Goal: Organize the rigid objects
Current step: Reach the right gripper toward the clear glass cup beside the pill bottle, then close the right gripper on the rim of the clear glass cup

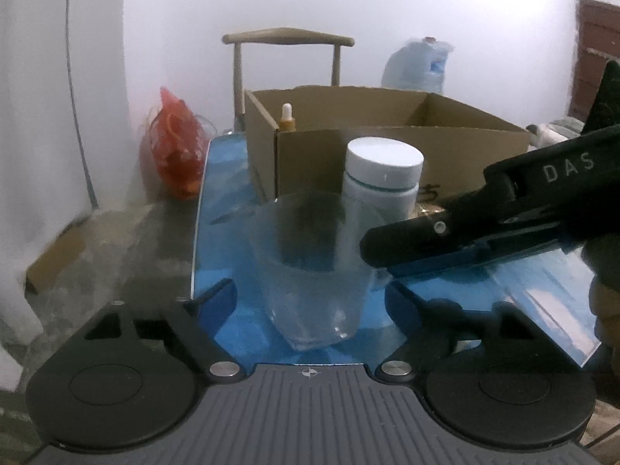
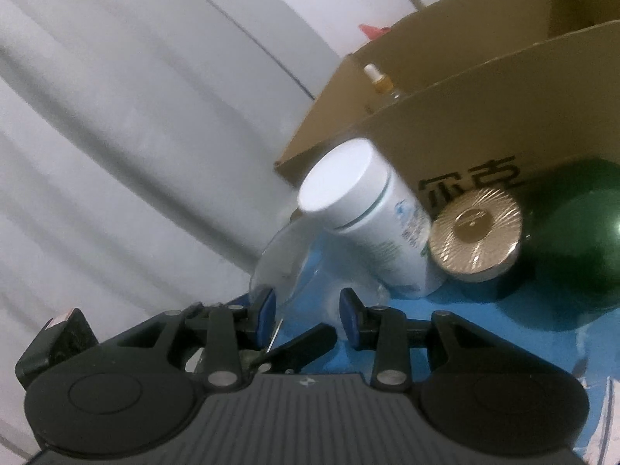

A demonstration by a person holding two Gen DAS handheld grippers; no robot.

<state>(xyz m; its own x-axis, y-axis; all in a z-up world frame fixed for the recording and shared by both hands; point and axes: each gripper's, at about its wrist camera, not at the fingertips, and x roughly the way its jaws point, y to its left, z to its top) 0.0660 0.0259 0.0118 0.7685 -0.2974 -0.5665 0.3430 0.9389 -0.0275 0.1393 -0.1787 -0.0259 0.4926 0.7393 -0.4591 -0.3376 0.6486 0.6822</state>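
A clear glass cup (image 1: 314, 271) stands on the blue table (image 1: 224, 178), between the spread fingers of my left gripper (image 1: 310, 294), which is open. My right gripper (image 2: 308, 302) reaches in from the right, its fingers at the cup's rim (image 2: 279, 263), open around the wall. A white jar with a white lid (image 1: 381, 174) stands just behind the cup and also shows in the right wrist view (image 2: 368, 217). A cardboard box (image 1: 387, 124) behind holds a small dropper bottle (image 1: 287, 118).
A round gold-lidded tin (image 2: 474, 228) and a dark green round object (image 2: 573, 240) sit against the box (image 2: 465, 116). A red net bag (image 1: 176, 151), a wooden chair (image 1: 286, 42) and a water jug (image 1: 420, 66) lie beyond the table's far-left edge.
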